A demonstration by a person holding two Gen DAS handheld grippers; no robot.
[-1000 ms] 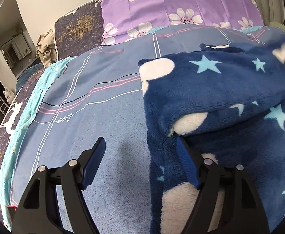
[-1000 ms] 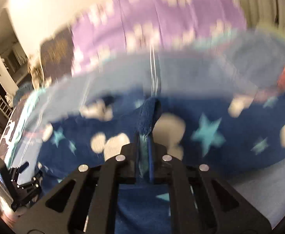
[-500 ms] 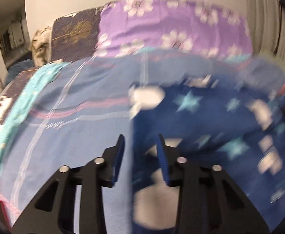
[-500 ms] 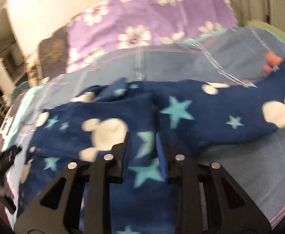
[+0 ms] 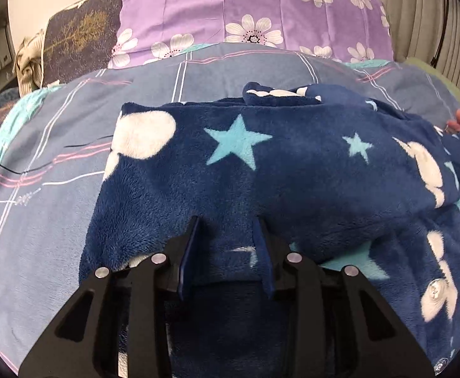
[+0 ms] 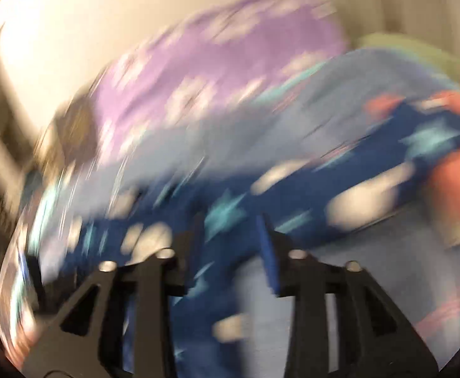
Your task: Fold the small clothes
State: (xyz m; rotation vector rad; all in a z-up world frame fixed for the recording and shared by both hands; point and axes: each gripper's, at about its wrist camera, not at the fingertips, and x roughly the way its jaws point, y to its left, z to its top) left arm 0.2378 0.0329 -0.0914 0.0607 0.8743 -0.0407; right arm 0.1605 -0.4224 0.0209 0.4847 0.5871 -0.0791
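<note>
Fleece pyjama top point(image 5: 292, 170) lay on the bed quilt point(image 5: 47, 195), one flap folded over. Left claw point(image 5: 228, 236) spread, w/ nothing pinched, low over the fold edge, prob. to flatten it. Right claw point(image 6: 230, 236) also spread, view blurred.

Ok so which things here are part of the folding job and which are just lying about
Part of the job:
navy star-print fleece garment
left gripper
right gripper

Just lying about:
purple flowered pillow
dark tree-print pillow
blue plaid bedsheet
</note>
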